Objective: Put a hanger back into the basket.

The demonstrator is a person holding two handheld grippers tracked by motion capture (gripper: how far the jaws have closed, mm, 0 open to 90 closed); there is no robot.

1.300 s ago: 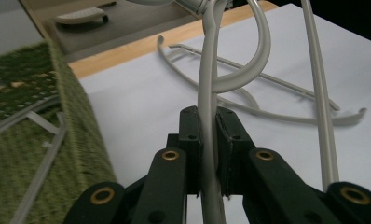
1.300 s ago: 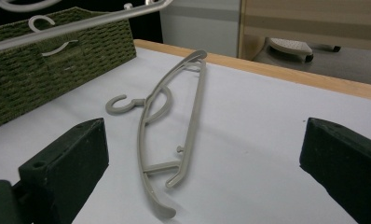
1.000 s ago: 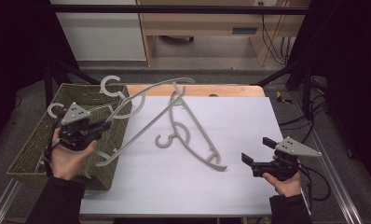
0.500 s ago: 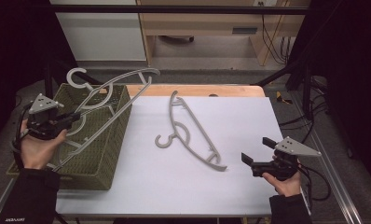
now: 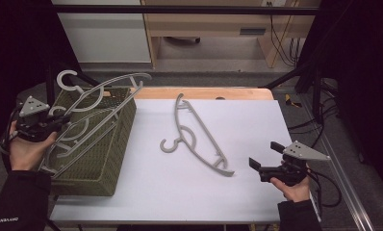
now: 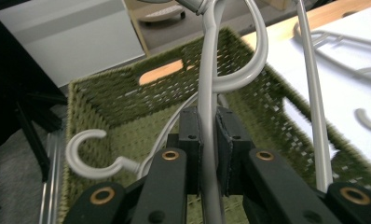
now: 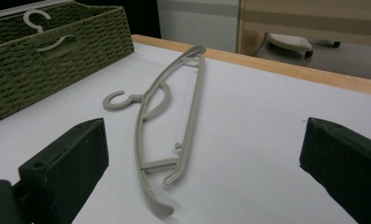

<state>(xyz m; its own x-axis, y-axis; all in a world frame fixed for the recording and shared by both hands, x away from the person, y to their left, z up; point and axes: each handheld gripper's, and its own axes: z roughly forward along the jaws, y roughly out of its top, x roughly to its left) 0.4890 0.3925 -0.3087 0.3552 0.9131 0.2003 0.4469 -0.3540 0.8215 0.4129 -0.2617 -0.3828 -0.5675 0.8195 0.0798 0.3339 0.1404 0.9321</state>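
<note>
While the white rectangular table [image 5: 199, 183] carries one grey plastic clothes hanger [image 5: 199, 137] lying flat near its middle, the work of collecting hangers into the olive-green woven basket [image 5: 110, 144] at the table's left edge is judged to be partly done. Inside the basket, at least one grey hanger is already seen, its hook [image 6: 88, 158] resting against the woven floor in the left gripper view. A second grey plastic hanger [image 5: 100, 98] is held above the basket's open top, tilted, with its hook uppermost and its lower end down inside the basket walls; it is not yet released. The left gripper [image 6: 208, 140] is clamped on this hanger: the jaws are drawn narrow, with the hanger's bar pinched between the pads. The right gripper [image 5: 262, 161] is held low over the table's right side, near the flat hanger but apart from it; its jaws stand wide, with nothing between them. Remaining, by judgement: the held hanger to be lowered and let go, then the flat hanger on the table to be picked up and placed in the basket.
</note>
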